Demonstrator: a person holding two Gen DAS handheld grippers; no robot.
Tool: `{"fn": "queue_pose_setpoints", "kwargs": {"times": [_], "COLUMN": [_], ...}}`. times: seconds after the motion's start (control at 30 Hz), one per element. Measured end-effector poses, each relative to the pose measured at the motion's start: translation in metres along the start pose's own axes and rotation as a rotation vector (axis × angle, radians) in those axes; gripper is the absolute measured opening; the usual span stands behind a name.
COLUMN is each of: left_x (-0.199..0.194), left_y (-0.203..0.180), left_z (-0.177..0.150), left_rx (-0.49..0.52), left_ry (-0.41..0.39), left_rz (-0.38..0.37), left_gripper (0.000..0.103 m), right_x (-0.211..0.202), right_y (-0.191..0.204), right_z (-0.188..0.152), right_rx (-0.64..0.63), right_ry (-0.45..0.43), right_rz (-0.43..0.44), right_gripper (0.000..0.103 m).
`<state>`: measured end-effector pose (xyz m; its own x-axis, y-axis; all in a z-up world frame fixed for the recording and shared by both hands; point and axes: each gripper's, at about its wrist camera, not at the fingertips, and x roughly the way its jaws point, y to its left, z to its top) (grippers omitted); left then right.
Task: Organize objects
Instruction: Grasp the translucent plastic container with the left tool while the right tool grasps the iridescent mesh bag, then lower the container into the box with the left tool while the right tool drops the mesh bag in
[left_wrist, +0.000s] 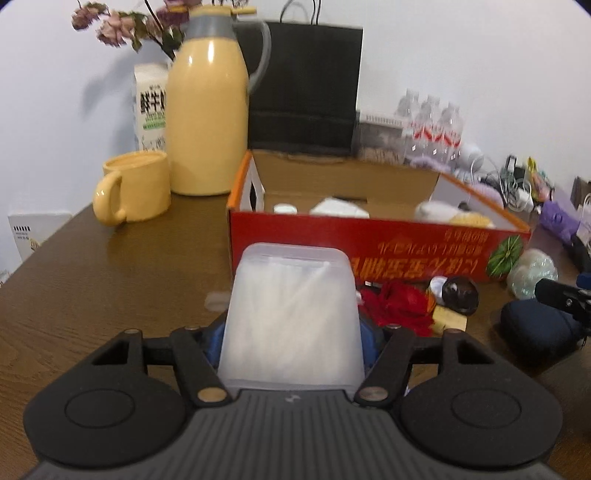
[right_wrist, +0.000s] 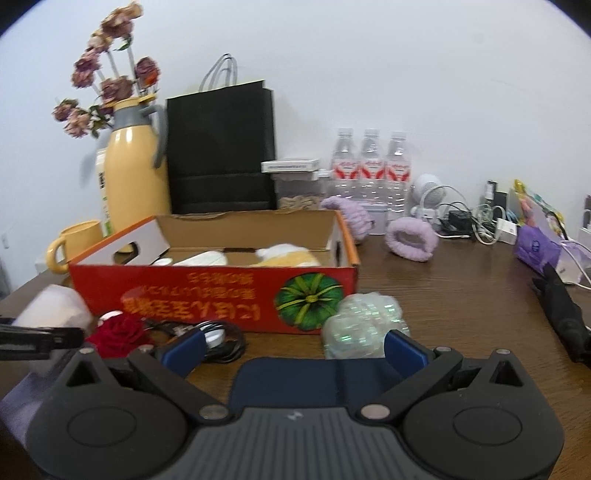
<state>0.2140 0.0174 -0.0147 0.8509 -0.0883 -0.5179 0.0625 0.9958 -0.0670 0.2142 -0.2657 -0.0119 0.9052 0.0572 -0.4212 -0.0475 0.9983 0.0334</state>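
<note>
With my left gripper (left_wrist: 291, 332) clamped on the translucent plastic box (left_wrist: 291, 317), held above the desk (left_wrist: 110, 280) before the red carton (left_wrist: 369, 247), I judged it light, stiff, slippery, best pinched by its sides, while my right gripper (right_wrist: 295, 350) gaped empty over the dark pouch (right_wrist: 314, 380).

Open cardboard box (right_wrist: 214, 295) sits mid-counter (right_wrist: 461, 295), a few items lying inside. Behind it stands the paper bag (right_wrist: 221, 151), thermos jug (right_wrist: 133, 170) to the bag's left, water bottles (right_wrist: 371, 166) to its right. Mug (left_wrist: 133, 186) stands left of the box, just in front of the jug. Before the box lie a fabric rose (right_wrist: 118, 334), a coiled cable (right_wrist: 221, 339) and a crumpled wrap bundle (right_wrist: 364, 321).
</note>
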Motion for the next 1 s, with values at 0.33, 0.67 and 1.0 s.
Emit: {"fn": "queue_pose_setpoints", "kwargs": {"times": [0.33, 0.67, 1.0], "left_x": [-0.007, -0.007, -0.009], "left_y": [0.001, 0.002, 0.005], "left_z": [0.000, 0.000, 0.001], "left_rx": [-0.013, -0.018, -0.032], "left_ry": [-0.025, -0.022, -0.036], "left_rz": [-0.004, -0.006, 0.002], "left_gripper": [0.066, 0.066, 0.066], "right_x": [0.046, 0.072, 0.036], "right_y": [-0.046, -0.035, -0.021], "right_z": [0.012, 0.012, 0.009], "right_rx": [0.014, -0.060, -0.114], "right_ry": [0.107, 0.170, 0.015], "right_rz": [-0.046, 0.033, 0.001], "right_gripper": [0.103, 0.051, 0.043]}}
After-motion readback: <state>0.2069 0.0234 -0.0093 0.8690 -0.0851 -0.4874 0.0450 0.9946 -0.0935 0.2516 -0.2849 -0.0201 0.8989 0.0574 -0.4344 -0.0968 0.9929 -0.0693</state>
